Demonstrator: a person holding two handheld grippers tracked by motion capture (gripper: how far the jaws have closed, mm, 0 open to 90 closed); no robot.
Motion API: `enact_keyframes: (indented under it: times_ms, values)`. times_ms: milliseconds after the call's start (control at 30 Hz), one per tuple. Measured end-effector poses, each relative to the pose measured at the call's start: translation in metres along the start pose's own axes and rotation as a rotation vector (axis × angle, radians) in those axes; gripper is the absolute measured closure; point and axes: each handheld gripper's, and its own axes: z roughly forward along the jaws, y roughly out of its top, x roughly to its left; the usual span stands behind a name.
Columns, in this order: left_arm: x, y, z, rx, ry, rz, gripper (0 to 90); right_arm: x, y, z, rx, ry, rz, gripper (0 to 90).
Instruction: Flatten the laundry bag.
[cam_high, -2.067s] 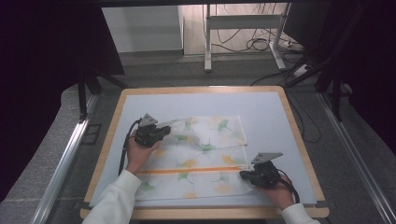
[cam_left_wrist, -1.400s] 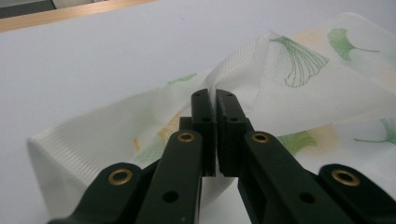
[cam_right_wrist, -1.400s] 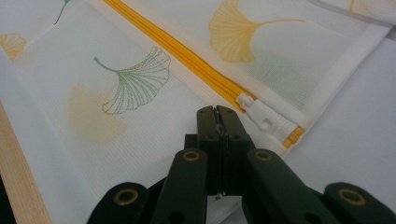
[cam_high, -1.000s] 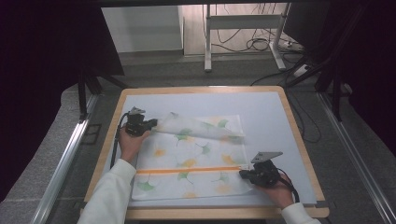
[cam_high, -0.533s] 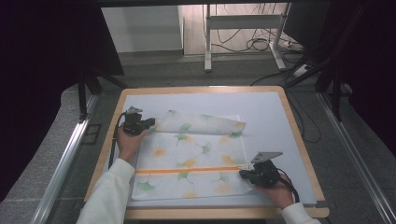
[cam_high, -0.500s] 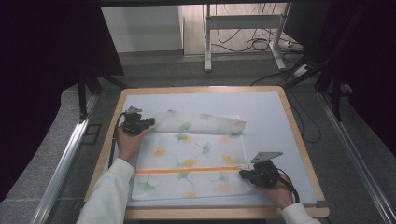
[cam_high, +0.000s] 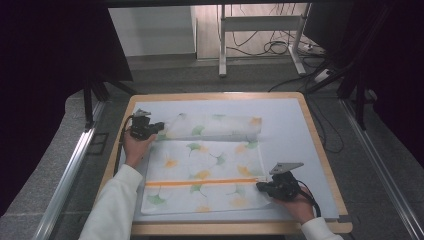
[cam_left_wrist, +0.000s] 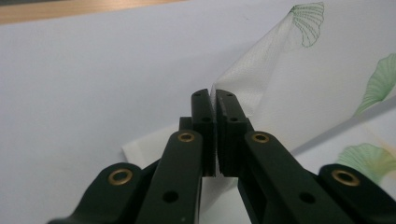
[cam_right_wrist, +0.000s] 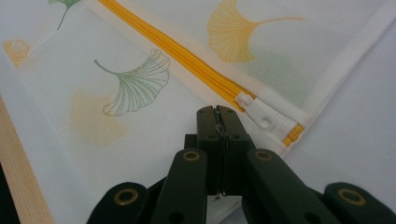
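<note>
left claw (cam_high: 159, 129) moved outward, bag's (cam_high: 210, 172) far edge unfolded

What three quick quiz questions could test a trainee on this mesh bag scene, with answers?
1. True or false: the left gripper is shut on the mesh bag.
2. What colour is the zipper?
3. Which part of the mesh bag is lifted off the table: A the far edge, B the near edge, C none?

Key: 1 true, it pinches a far corner. 2 orange-yellow. 3 A, the far edge is folded up and over.
</note>
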Motion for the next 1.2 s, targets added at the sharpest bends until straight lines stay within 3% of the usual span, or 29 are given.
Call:
enact_keyframes:
  times_ms: [100, 200, 300, 367, 433, 567, 667, 767, 833, 1000, 1200]
  values:
    - [0.007, 0.006, 0.004, 0.001, 0.003, 0.000, 87.9, 0.000, 0.000, 0.000, -0.001, 0.000, 0.005, 88.1]
    - [0.017, 0.011, 0.009, -0.003, -0.002, -0.031, 87.8, 0.000, 0.000, 0.000, -0.003, 0.002, 0.012, 88.1]
    - [0.023, 0.014, 0.012, -0.009, 0.027, -0.018, 86.7, 0.000, -0.001, 0.000, -0.005, 0.001, 0.018, 88.1]
    - [0.026, 0.018, 0.010, -0.026, 0.031, -0.013, 77.3, 0.000, -0.001, 0.000, -0.005, -0.003, 0.015, 88.1]
    - [0.027, 0.022, 0.003, -0.052, 0.028, -0.011, 60.7, 0.001, 0.000, 0.000, -0.004, -0.008, 0.008, 88.1]
    - [0.022, 0.028, -0.012, -0.077, 0.024, 0.026, 44.0, 0.001, 0.000, 0.000, -0.003, -0.007, 0.007, 88.0]
    - [0.017, 0.028, -0.022, -0.095, 0.021, 0.049, 36.7, 0.001, 0.000, 0.000, -0.002, -0.008, 0.008, 87.4]
    - [0.012, 0.025, -0.031, -0.112, 0.007, 0.058, 35.7, 0.002, 0.000, 0.000, 0.000, -0.008, 0.008, 87.3]
    - [0.008, 0.021, -0.036, -0.105, -0.038, 0.059, 37.8, 0.002, 0.000, 0.000, -0.001, -0.008, 0.007, 87.3]
    - [-0.005, 0.007, -0.036, -0.065, -0.096, 0.090, 54.9, 0.002, 0.000, 0.000, 0.002, -0.009, 0.005, 87.3]
    - [-0.021, -0.004, -0.028, -0.018, -0.142, 0.121, 62.5, 0.001, 0.000, 0.000, 0.001, -0.007, 0.004, 87.3]
